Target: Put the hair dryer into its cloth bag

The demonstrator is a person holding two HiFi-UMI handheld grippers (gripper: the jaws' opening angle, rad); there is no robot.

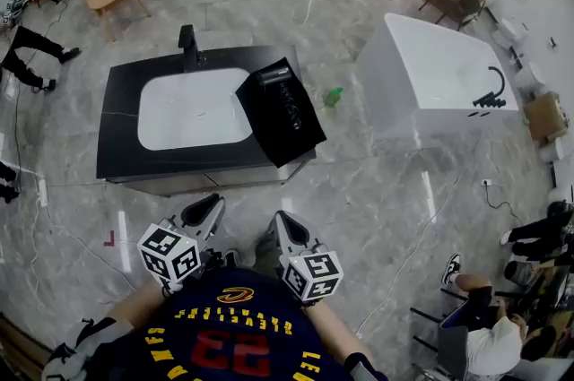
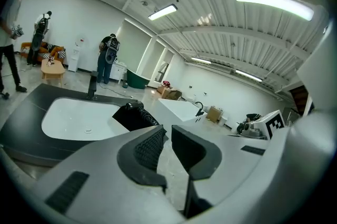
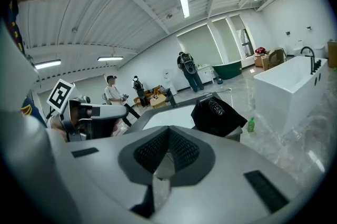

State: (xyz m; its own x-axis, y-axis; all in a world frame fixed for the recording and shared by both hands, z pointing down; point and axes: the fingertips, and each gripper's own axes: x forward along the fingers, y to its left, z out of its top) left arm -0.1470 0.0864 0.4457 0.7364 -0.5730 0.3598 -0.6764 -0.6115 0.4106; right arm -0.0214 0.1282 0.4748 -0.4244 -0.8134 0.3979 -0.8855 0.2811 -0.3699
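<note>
Black cloth bag (image 1: 300,135) is lying flat on the right end of the dark sink counter (image 1: 121,133). The hair dryer (image 1: 283,94) is lying on top of it, not inside, with its long axis running away from the person and slanting a bit right. Both are sitting ahead of the grippers, well apart from them. Right gripper (image 1: 285,229) is lining up almost straight with the bag, so it's looking nearer; its jaws are pressing together, empty. Left gripper (image 1: 204,211) is holding its jaws a narrow gap apart, nothing between. Counting: one dryer, one bag, two grippers.
</note>
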